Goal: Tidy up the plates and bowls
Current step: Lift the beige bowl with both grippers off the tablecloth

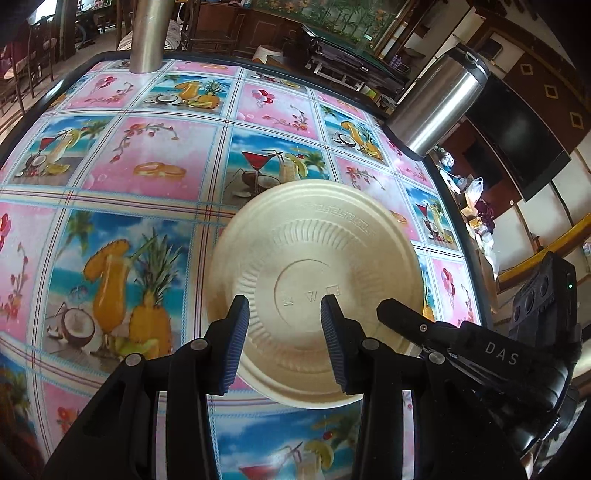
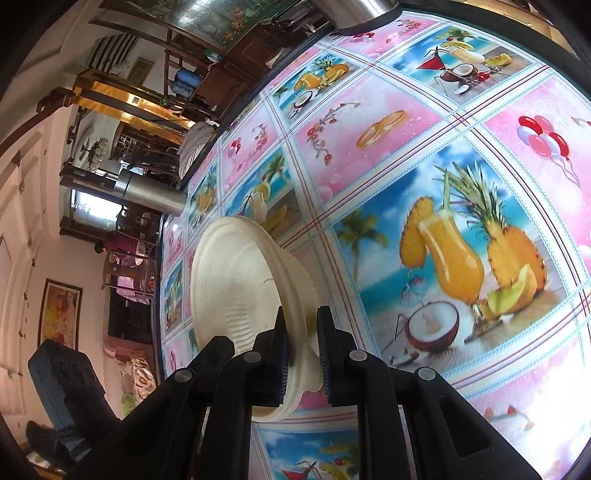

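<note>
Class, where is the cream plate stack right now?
The cream plate stack hangs over the fruit-print tablecloth, its rim pinched by the right gripper, right of the left gripper.

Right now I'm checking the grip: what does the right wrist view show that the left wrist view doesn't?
Right wrist only: the right gripper shut on the rim of stacked plates, and a framed picture. Left wrist only: the plates' upturned underside, the left gripper open above it, not gripping. Both: the plates, the fruit-print tablecloth and a steel flask.

Table (image 1: 155,177) covered with fruit-print oilcloth. Steel flask (image 1: 436,107) at upper right of frame. Dark wooden cabinets (image 1: 236,26) behind. Framed painting (image 2: 59,314) on pale wall, lower left.
</note>
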The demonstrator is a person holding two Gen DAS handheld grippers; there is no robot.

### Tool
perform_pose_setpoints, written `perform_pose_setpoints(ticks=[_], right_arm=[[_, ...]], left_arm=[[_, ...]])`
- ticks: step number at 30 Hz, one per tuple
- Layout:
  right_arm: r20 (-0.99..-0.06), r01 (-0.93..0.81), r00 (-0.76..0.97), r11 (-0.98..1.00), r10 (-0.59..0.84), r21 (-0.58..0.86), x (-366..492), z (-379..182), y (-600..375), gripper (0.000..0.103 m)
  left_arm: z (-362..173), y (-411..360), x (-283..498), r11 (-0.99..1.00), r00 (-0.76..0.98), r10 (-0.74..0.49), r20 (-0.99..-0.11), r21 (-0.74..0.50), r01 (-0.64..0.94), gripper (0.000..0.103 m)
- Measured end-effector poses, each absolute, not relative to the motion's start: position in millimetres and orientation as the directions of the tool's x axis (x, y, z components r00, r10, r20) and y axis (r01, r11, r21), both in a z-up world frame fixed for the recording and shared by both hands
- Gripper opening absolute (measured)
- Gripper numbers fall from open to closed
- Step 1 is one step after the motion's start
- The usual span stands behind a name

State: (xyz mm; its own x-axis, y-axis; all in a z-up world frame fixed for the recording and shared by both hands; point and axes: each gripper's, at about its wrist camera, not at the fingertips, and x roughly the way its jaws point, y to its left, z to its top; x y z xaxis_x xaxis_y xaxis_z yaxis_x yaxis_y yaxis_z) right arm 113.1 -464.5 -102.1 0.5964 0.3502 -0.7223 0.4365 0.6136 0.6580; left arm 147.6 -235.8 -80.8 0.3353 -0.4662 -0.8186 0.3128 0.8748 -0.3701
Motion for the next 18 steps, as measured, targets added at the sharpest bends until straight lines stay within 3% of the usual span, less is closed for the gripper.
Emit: perform_pose_setpoints(ticks=[7, 18], right_arm=[[-0.695, 0.389, 0.585, 0.607, 0.419, 0.693, 71, -101, -444, 0.015], [-0.725, 0.389, 0.516, 0.629, 0.457, 0.673, 23, -118, -416, 0.015]], left_arm=[[-69, -201, 114, 0.853, 0.282, -0.490, -0.825, -0.386, 0.351, 0.038], [-61, -157, 47, 0.835, 0.220, -0.493, -0.842, -0.386, 0.393, 0.043]])
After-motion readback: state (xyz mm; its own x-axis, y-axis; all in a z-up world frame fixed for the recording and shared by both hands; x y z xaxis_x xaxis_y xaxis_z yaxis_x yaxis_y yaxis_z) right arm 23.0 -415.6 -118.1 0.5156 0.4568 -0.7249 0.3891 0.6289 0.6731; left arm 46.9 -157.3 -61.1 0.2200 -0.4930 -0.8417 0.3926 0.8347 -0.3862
